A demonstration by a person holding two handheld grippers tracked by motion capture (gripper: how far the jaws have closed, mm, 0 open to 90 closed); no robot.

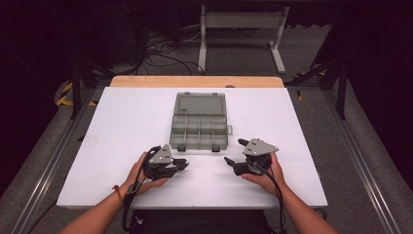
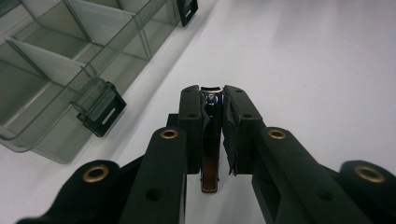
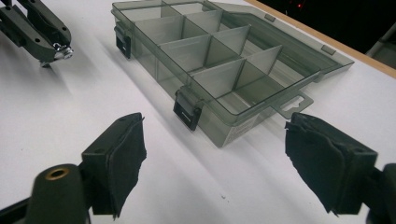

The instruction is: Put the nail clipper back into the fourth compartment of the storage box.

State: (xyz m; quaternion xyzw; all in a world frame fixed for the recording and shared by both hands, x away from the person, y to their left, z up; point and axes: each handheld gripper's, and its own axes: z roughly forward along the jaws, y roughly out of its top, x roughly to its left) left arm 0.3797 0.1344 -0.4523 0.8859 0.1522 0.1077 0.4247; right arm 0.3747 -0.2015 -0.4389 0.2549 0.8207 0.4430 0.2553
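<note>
A clear grey compartment box (image 1: 178, 130) lies open in the middle of the white table (image 1: 126, 126), its lid folded back. My left gripper (image 1: 184, 164) sits just in front of the box's near left corner, shut on a small shiny metal clipper (image 2: 211, 140) that stands on edge between the pads. In the right gripper view that clipper (image 3: 62, 50) glints at the left gripper's (image 3: 51, 44) tip. My right gripper (image 1: 235, 151) rests near the box's front right corner, its jaws spread wide with nothing between them (image 3: 215, 140). The box's compartments (image 3: 224, 51) look empty.
Two black latches (image 3: 187, 112) stick out from the box's front wall. A wooden strip (image 1: 195, 81) edges the table's far side. Beyond it stand a white frame (image 1: 241, 29) and loose cables (image 1: 160, 48) on the floor. The person's forearms reach in from below.
</note>
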